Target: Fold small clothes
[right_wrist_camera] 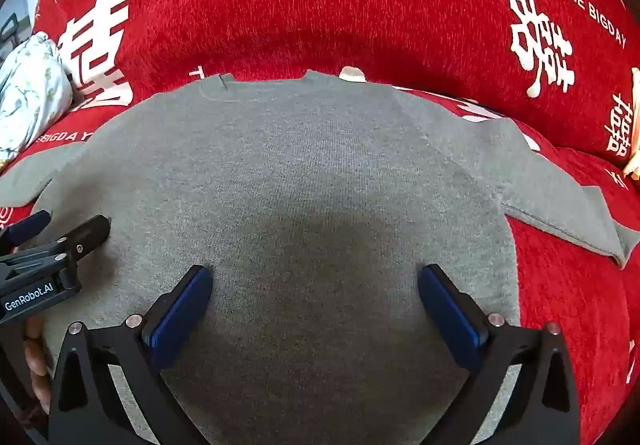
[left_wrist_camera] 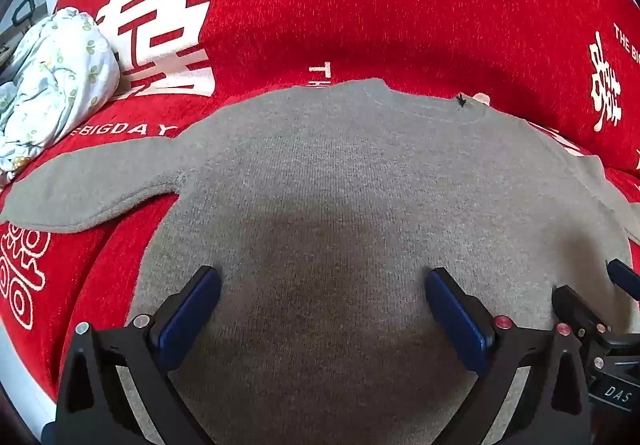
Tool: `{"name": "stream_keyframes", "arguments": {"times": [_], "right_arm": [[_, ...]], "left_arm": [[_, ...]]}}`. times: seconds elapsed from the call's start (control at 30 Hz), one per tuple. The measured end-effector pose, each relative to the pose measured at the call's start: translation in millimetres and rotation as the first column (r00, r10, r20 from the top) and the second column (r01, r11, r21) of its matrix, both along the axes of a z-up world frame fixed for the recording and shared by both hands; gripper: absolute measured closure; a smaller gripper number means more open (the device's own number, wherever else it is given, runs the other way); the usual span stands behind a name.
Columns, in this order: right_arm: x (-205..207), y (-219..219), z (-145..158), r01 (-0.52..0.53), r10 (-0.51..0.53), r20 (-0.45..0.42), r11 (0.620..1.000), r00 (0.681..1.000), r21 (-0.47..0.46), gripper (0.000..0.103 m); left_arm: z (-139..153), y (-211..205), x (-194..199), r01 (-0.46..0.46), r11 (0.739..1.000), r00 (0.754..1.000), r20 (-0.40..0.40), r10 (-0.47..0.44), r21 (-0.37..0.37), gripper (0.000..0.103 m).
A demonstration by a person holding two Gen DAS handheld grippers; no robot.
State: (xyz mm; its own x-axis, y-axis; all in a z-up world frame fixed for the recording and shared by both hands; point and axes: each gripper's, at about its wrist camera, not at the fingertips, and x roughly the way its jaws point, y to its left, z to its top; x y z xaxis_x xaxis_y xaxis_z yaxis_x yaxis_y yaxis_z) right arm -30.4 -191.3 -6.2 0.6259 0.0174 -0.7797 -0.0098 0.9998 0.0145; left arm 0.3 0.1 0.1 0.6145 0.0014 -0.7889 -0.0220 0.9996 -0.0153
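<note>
A small grey knitted sweater (left_wrist_camera: 340, 173) lies flat on a red cover, neck away from me, both sleeves spread outward. In the right wrist view the same sweater (right_wrist_camera: 312, 165) fills the middle. My left gripper (left_wrist_camera: 322, 281) hovers over the sweater's lower body, jaws wide open, blue pads with nothing between them. My right gripper (right_wrist_camera: 314, 279) hangs likewise over the lower body, open and empty. Each gripper shows at the edge of the other's view: the right one (left_wrist_camera: 600, 297) and the left one (right_wrist_camera: 64, 233).
The red cover (left_wrist_camera: 360, 5) with white lettering rises behind the sweater like a sofa back. A bundle of pale floral cloth (left_wrist_camera: 52, 85) lies at the far left. A person's hand (right_wrist_camera: 36, 361) shows at the lower left of the right wrist view.
</note>
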Motion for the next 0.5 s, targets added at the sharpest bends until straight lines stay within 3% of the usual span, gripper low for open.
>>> {"name": "stream_keyframes", "arguments": {"times": [0.43, 0.5], "right_arm": [[0, 1, -1, 0.001, -0.001, -0.001, 1.000, 1.000, -0.012, 0.000], [0, 0, -1, 0.001, -0.001, 0.000, 1.000, 1.000, -0.012, 0.000]], "left_arm": [[0, -14, 4, 0.003, 1.000, 1.000, -0.013, -0.002, 0.019, 0.000], [-4, 3, -1, 0.004, 1.000, 1.000, 0.002, -0.004, 0.004, 0.000]]}}
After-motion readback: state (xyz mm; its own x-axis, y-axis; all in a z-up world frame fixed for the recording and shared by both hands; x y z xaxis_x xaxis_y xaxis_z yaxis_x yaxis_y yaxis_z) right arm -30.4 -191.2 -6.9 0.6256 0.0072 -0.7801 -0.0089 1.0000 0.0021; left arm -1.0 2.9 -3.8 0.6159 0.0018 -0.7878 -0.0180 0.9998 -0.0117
